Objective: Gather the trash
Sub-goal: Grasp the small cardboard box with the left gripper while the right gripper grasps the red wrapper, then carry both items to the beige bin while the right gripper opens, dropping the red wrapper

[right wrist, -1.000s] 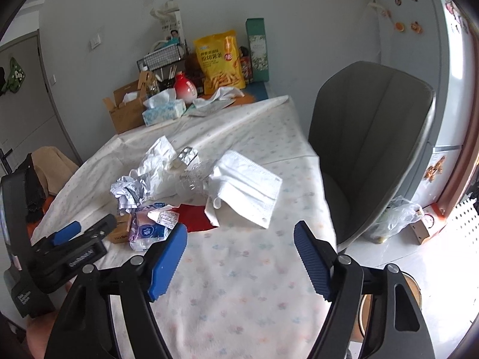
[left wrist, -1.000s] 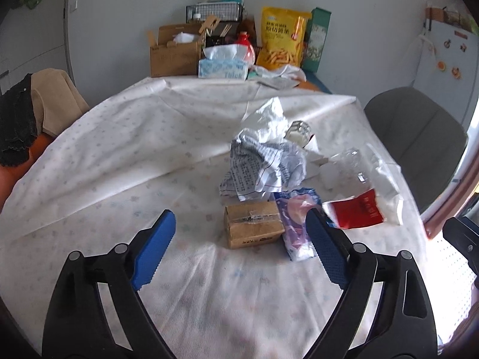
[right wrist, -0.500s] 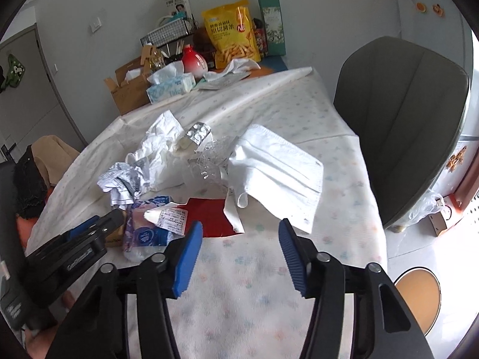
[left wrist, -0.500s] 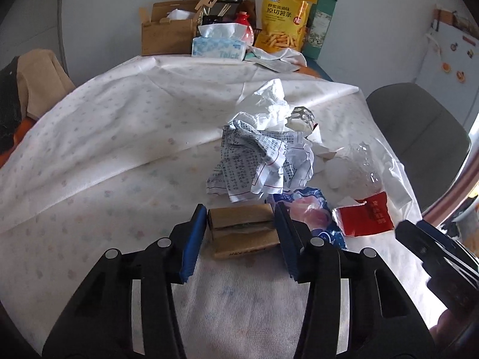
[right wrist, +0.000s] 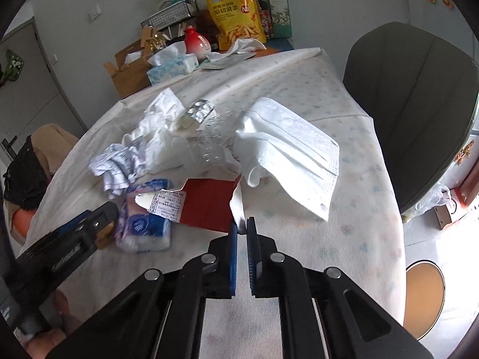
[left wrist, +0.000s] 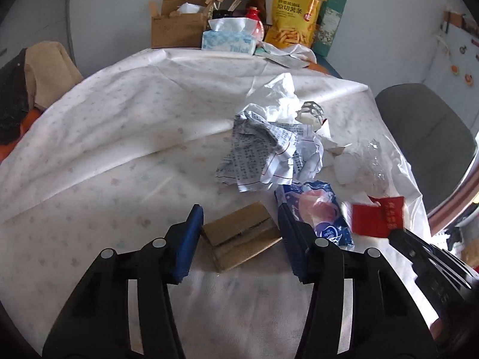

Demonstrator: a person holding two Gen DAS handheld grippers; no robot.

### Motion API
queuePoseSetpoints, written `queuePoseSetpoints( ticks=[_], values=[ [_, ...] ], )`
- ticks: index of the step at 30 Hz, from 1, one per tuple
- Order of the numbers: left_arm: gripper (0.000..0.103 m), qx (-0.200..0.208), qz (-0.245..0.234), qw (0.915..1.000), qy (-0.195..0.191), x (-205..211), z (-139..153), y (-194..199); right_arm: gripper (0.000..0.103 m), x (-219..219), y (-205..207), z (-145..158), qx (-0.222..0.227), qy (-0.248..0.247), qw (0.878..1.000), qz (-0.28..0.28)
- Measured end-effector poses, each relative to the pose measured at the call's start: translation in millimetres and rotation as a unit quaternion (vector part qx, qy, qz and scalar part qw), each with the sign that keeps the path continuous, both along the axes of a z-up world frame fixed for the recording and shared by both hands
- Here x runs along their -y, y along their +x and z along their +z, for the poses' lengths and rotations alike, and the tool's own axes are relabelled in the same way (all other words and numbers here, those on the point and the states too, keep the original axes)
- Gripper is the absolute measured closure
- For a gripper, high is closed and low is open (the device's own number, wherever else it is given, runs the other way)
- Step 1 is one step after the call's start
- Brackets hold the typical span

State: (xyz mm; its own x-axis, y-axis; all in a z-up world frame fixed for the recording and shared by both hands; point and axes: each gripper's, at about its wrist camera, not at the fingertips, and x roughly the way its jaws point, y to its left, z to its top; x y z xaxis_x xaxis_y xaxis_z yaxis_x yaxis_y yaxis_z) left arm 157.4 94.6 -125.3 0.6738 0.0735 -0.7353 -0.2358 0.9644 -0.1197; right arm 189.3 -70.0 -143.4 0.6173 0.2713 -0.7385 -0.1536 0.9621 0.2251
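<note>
A small brown cardboard box (left wrist: 239, 233) sits tilted between the blue pads of my left gripper (left wrist: 239, 226). Both pads touch its ends while the jaws are opening slightly. My right gripper (right wrist: 241, 227) is shut on the torn near edge of a red packet (right wrist: 206, 203); its tip also shows in the left wrist view as the right gripper (left wrist: 401, 236). Around them lie a blue and pink tissue pack (left wrist: 317, 209), crumpled printed paper (left wrist: 266, 155), white tissue (left wrist: 278, 95), a blister pack (right wrist: 199, 109), clear plastic (left wrist: 368, 161) and a white face mask (right wrist: 287, 146).
The white tablecloth (left wrist: 119, 137) covers the table. At the far end stand a cardboard carton (left wrist: 176, 27), a tissue box (left wrist: 227, 40) and a yellow snack bag (left wrist: 293, 18). A grey chair (right wrist: 410, 89) stands right of the table, a round brown object (right wrist: 425, 287) on the floor.
My left jaws came in from wide open around the cardboard box, which now sits tilted. My right gripper moved forward and down to the red packet and shut on its edge.
</note>
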Motion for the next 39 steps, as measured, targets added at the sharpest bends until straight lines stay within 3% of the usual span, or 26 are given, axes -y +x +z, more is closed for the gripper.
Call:
queuePoseSetpoints(
  ticks=[7, 18, 27, 39],
  values=[
    [0.051, 0.029, 0.013, 0.9994, 0.013, 6, 20, -17, 0.097, 6, -24, 14, 0.013, 0.006, 1.0, 0.007],
    [0.051, 0.069, -0.016, 0.9967, 0.038, 46, 56, -38, 0.097, 39, -64, 55, 0.068, 0.008, 0.997, -0.022],
    [0.051, 0.099, -0.084, 0.9908, 0.04, 116, 78, -45, 0.097, 108, -90, 78, 0.105, 0.001, 0.99, -0.09],
    [0.051, 0.094, -0.182, 0.9778, 0.043, 232, 76, -26, 0.097, 223, -113, 71, 0.103, -0.004, 0.975, -0.199]
  ],
)
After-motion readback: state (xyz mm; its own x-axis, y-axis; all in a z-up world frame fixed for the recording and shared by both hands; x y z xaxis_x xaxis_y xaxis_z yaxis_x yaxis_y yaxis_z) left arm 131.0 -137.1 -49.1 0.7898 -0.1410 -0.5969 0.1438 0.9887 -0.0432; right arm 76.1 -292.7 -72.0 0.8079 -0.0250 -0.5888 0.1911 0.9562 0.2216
